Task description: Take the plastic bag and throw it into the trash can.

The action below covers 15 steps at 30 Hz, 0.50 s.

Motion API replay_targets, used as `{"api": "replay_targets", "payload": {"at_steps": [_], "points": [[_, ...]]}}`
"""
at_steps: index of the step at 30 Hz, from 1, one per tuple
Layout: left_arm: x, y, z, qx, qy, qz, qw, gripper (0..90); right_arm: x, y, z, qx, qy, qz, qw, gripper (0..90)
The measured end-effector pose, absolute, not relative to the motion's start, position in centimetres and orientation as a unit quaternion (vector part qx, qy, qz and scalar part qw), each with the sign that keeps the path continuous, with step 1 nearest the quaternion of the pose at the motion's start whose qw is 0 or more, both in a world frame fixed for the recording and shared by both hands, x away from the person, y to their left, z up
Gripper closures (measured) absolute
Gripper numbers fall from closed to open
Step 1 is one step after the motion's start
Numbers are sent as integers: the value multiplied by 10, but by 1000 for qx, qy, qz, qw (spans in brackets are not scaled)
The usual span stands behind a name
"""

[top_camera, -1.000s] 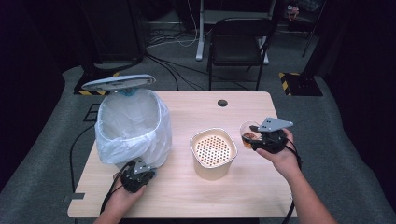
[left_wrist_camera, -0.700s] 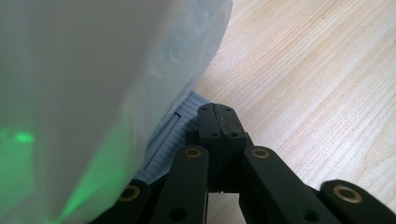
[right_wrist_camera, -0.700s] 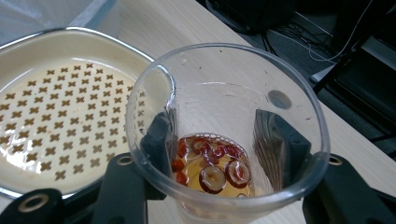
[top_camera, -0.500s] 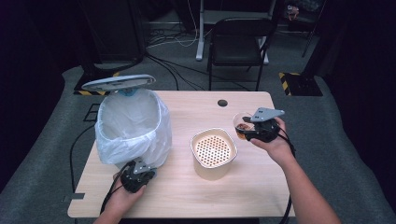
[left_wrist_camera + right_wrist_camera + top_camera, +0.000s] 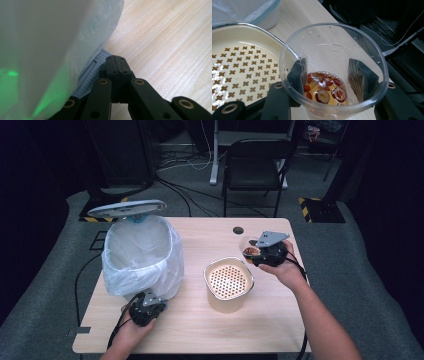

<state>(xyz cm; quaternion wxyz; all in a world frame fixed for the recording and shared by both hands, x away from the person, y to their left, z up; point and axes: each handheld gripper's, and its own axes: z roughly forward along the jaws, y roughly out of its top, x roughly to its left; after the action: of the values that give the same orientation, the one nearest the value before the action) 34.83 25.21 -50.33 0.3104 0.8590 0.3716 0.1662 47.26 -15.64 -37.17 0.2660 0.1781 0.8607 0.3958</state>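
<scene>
My right gripper [image 5: 256,254] is shut on a clear plastic cup [image 5: 249,249], held above the table just right of the cream strainer bowl [image 5: 228,281]. In the right gripper view the cup [image 5: 332,75] holds amber liquid with red berries and fruit slices, and the black pads press its sides; the strainer's perforated insert [image 5: 239,72] lies to the left below it. My left gripper [image 5: 148,306] rests on the table at the foot of the white bin with a plastic liner [image 5: 141,256]. In the left gripper view its jaws are closed together against the liner [image 5: 45,50] with nothing between them.
The bin's grey lid [image 5: 126,208] stands raised behind the bin. A round cable hole [image 5: 238,230] sits near the table's far edge. A black chair [image 5: 256,167] and cables lie beyond the table. Bare wood [image 5: 200,330] spreads in front of the strainer.
My right hand has carried the cup leftward, from the table's right edge toward the strainer bowl. The left hand and gripper have stayed put by the bin.
</scene>
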Motion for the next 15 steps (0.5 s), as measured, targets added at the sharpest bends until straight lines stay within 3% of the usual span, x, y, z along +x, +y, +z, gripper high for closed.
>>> {"api": "replay_targets", "payload": {"at_steps": [15], "points": [[348,252,-503,859,371,166,310,900,460,-141,-359,112,869,375,303,496]]}}
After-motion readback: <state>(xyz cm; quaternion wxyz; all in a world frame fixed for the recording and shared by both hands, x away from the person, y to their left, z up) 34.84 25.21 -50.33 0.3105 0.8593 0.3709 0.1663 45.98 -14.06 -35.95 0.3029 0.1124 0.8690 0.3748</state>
